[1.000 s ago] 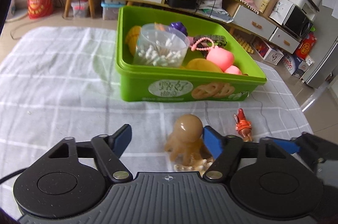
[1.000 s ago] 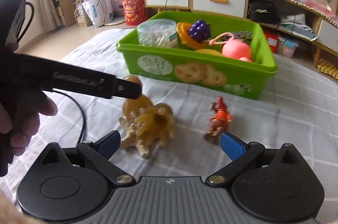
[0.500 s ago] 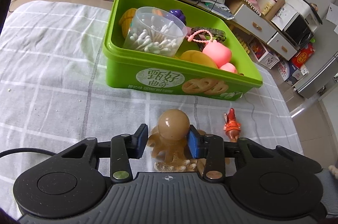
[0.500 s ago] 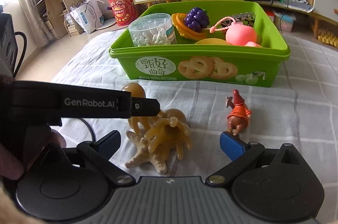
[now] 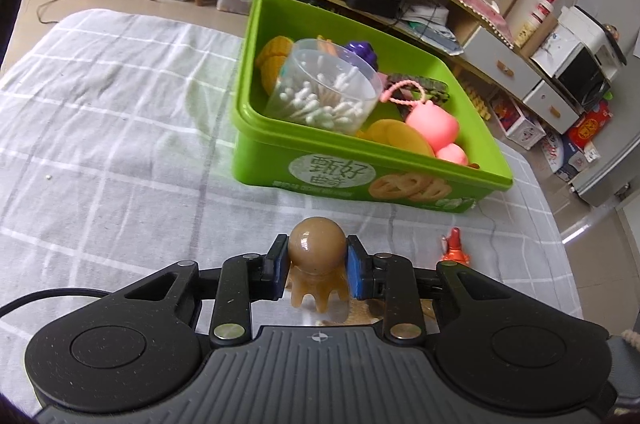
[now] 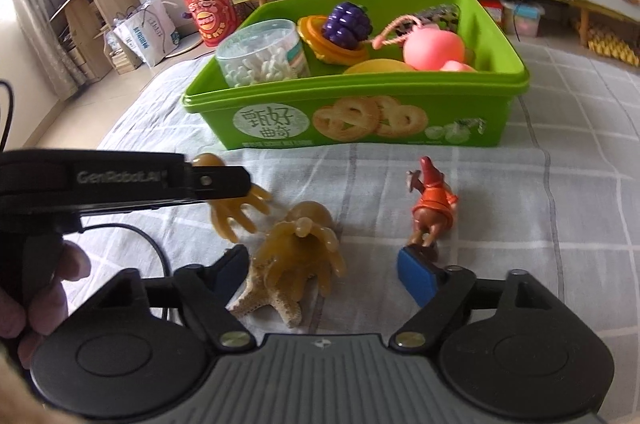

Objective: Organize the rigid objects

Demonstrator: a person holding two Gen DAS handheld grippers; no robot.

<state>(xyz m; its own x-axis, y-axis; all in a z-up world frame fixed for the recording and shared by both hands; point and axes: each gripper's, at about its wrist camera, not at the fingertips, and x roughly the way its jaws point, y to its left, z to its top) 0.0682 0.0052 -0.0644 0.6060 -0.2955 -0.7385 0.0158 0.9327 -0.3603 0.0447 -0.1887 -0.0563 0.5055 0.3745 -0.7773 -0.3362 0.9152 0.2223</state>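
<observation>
Left gripper (image 5: pixel 316 266) clamped on the round head of the tan octopus toy (image 5: pixel 317 264), raised clear for the green box (image 5: pixel 360 179). Right gripper (image 6: pixel 324 274) half open, just been closing around the second octopus (image 6: pixel 300 244) atop the starfish (image 6: pixel 272 300), pads not yet touching.

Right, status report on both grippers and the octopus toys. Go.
Left gripper shut on brown octopus toy. Right gripper open, jaws just closing around second octopus toy on starfish. Green bin ahead, path unobstructed.

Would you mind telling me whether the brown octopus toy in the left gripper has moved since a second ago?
Yes. The brown octopus, gripped by the left gripper, now hangs off the checked cloth, tentacles clear of the starfish.
</observation>
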